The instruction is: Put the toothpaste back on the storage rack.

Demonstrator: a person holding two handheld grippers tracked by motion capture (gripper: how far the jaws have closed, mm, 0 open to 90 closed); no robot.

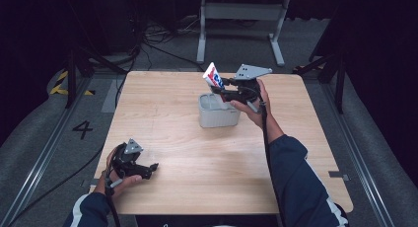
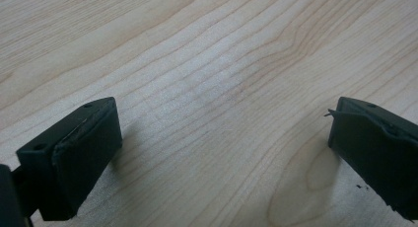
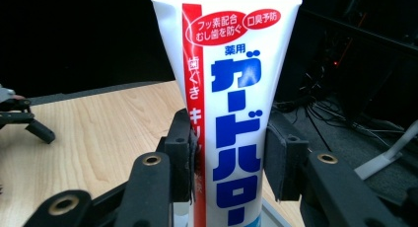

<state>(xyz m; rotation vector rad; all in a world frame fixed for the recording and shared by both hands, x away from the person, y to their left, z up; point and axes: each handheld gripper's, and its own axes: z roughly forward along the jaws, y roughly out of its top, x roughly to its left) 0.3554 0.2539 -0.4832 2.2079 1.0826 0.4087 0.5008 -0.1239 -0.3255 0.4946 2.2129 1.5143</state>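
Right gripper (image 1: 223, 86) — jaws clamped on a white toothpaste tube (image 3: 231, 108) with blue and red lettering, pads pressing both sides of its body. Tube upright, crimped flat end up, tilted slightly away from the hand, lower end over the open grey container (image 1: 217, 116) mid-table; whether it touches the container cannot be told. Left gripper (image 1: 150, 169) — jaws spread wide, nothing between them, bare wooden table (image 2: 207, 64) beneath. It sits low near the table's near-left corner, well apart from the container.
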